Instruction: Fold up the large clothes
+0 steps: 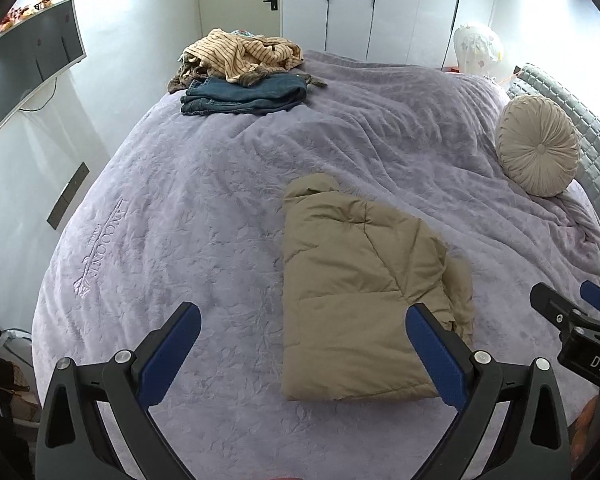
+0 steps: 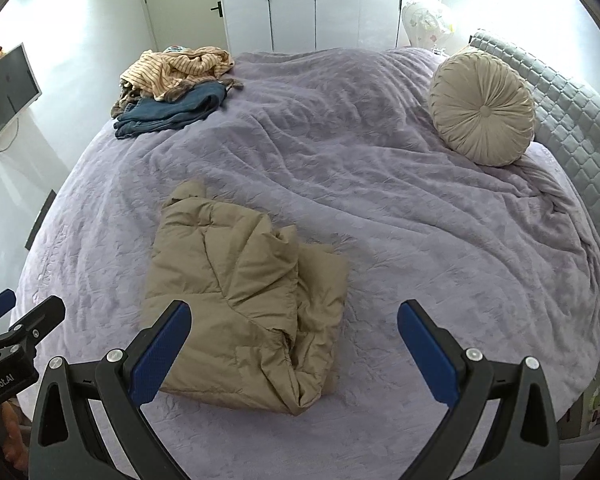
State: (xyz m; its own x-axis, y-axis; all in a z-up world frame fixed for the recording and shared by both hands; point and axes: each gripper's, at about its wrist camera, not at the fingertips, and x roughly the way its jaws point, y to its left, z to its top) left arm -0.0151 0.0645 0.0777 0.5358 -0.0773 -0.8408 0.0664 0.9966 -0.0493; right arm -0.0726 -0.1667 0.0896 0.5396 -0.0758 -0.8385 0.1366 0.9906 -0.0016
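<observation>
A tan padded jacket (image 1: 356, 296) lies folded into a rough rectangle on the lilac bedspread (image 1: 220, 184); it also shows in the right wrist view (image 2: 240, 300). My left gripper (image 1: 304, 320) is open and empty, held above the bed just near of the jacket's front edge. My right gripper (image 2: 294, 320) is open and empty, held above the jacket's near right corner. The right gripper also shows at the right edge of the left wrist view (image 1: 572, 304). The left gripper shows at the left edge of the right wrist view (image 2: 16, 312).
Folded blue jeans (image 1: 244, 96) with a striped beige garment (image 1: 244, 56) on top sit at the bed's far left. A round pleated cushion (image 2: 482, 106) leans on the grey quilted headboard (image 2: 572, 116) at right. A TV (image 1: 24, 64) hangs on the left wall.
</observation>
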